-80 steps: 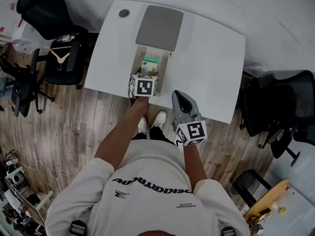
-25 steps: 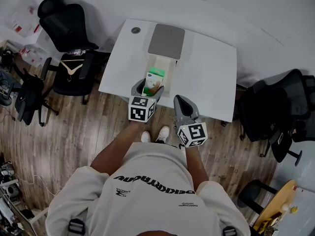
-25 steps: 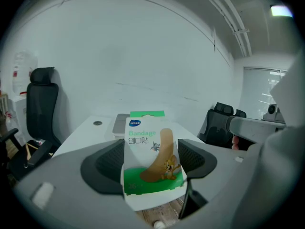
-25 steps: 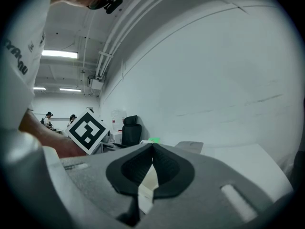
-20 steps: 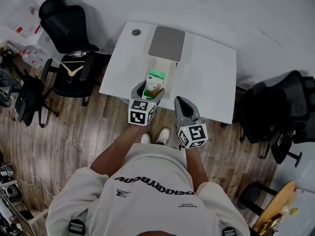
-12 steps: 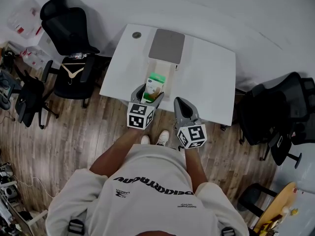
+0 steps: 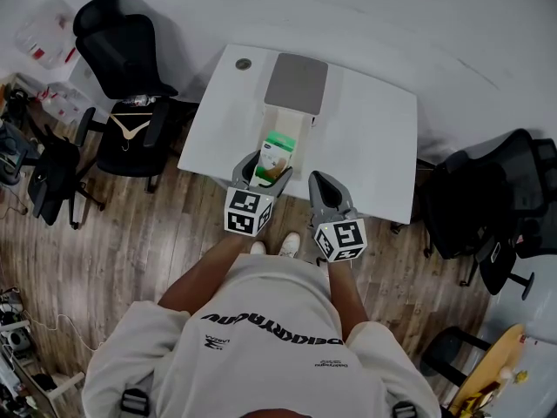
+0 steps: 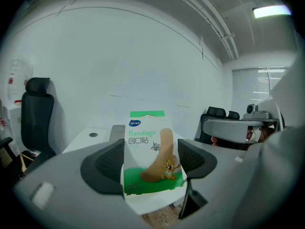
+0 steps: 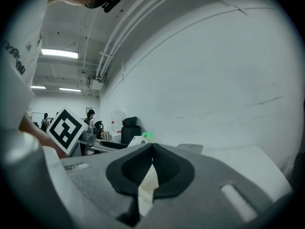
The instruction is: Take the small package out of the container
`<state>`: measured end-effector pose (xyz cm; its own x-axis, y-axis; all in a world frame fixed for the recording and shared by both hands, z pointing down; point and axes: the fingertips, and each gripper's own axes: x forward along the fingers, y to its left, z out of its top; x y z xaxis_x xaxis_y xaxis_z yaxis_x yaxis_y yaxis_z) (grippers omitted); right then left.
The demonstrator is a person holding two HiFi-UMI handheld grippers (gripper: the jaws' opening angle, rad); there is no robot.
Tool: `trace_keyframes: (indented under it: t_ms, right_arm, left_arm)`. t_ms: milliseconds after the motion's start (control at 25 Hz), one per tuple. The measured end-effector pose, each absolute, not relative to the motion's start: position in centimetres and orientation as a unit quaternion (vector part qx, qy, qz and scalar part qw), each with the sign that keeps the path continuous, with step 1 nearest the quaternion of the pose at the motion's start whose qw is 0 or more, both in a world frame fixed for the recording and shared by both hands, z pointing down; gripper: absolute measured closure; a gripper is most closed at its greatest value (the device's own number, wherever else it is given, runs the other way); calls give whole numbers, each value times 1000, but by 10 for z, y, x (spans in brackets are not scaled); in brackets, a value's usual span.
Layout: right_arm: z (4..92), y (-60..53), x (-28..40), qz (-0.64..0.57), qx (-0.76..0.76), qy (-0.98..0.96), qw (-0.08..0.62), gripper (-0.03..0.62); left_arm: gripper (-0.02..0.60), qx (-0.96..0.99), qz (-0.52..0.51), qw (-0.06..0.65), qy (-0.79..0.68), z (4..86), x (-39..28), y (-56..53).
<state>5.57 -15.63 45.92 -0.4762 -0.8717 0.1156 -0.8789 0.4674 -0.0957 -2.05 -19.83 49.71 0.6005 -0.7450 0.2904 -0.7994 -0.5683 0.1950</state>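
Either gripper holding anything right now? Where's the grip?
The left gripper holds the bandage package, jaws clamped on the two side edges of its lower half. The right gripper is shut with nothing between its jaws.

my bench (image 7: 374, 138): white, standing on the wood floor (image 7: 165, 233) | on it: open pale container (image 7: 287, 118) near my edge | flat grey lid (image 7: 297, 80) right behind it | small dark round thing (image 7: 244, 64) in the far left corner, no clue what it is
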Motion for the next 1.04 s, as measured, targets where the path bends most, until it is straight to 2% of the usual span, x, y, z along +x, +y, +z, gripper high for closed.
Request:
trace_keyframes:
  t_ms: [1040]
  right_arm:
    - [469,-157,64,80,501,-862,20,594]
  left_arm:
    - [224,884,55,130,-445,484,-20,-194]
